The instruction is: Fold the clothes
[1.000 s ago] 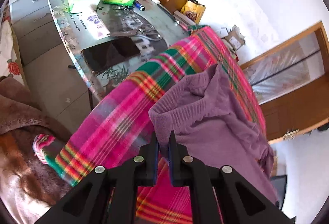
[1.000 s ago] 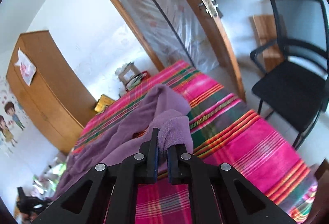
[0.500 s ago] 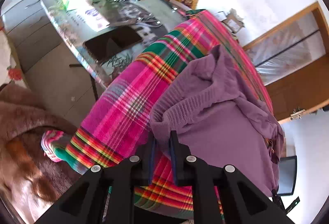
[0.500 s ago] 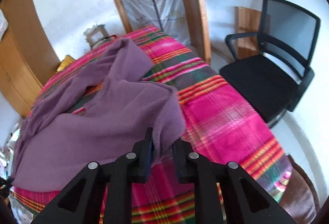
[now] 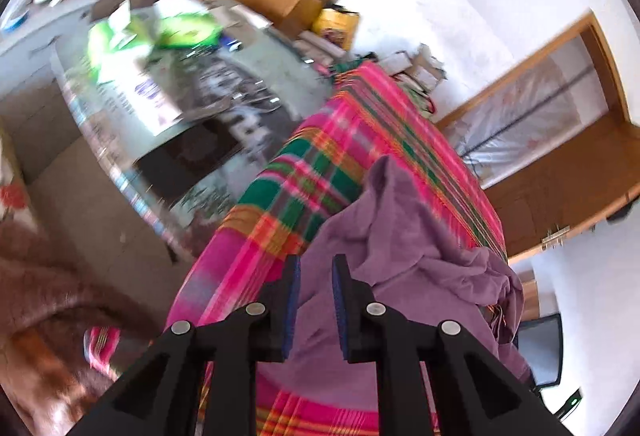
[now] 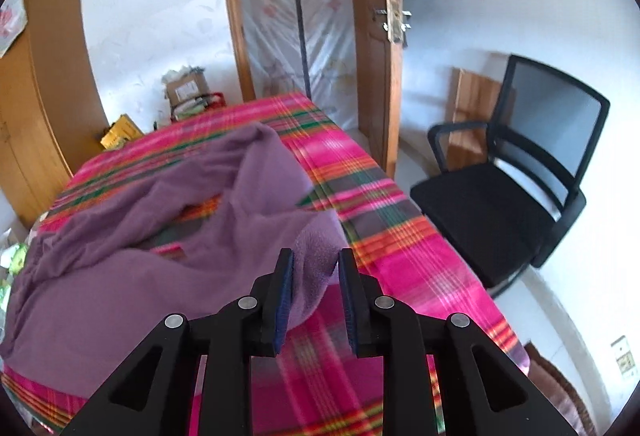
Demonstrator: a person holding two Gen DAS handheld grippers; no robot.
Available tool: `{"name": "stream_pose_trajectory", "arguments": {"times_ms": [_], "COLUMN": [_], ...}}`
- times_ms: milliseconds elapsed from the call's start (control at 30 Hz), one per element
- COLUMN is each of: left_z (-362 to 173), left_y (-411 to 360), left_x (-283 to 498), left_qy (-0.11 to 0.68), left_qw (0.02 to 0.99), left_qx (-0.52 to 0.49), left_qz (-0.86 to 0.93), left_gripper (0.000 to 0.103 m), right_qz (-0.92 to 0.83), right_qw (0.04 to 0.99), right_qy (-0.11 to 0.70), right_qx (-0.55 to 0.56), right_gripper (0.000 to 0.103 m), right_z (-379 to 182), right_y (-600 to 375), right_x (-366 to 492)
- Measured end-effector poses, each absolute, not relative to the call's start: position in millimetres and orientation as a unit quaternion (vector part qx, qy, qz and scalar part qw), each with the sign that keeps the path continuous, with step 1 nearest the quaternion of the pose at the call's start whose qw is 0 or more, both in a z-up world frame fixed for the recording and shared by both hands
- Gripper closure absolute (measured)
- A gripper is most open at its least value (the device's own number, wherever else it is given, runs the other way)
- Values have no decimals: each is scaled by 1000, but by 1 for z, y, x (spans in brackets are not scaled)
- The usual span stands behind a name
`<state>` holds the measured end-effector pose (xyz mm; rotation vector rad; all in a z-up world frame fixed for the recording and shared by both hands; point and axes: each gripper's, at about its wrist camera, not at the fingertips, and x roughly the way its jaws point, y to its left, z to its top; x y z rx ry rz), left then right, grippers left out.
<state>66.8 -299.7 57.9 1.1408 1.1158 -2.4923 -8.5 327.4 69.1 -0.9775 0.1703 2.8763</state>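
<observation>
While both claws open off the purple garment, a chair stands near.

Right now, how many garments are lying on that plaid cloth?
1: a purple sweater, rumpled across the near half of the plaid cloth. Anything beneath its folds would be hidden.
</observation>
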Motion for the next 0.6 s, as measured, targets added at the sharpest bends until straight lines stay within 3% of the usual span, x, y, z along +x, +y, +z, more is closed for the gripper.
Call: {"name": "stream_pose_trajectory", "arguments": {"times_ms": [200, 333, 600], "left_z": [56, 51, 41], "left_y": [-295, -294, -292], "left_x": [9, -28, -106], "left_qy": [351, 343, 355], "left_qw": [51, 30, -19], "left_qx": [413, 429, 464], "left_qz": [-839, -835, -811], "left_gripper": [81, 80, 80], "right_qz": [938, 932, 934], "right_qw": [108, 156, 124], "right_qy": [22, 43, 28], "right_qx": [-327, -325, -333], "right_gripper": [80, 80, 80], "right_z": [74, 78, 76], "right_y": [316, 330, 296], "right_x": [-21, -23, -46]}}
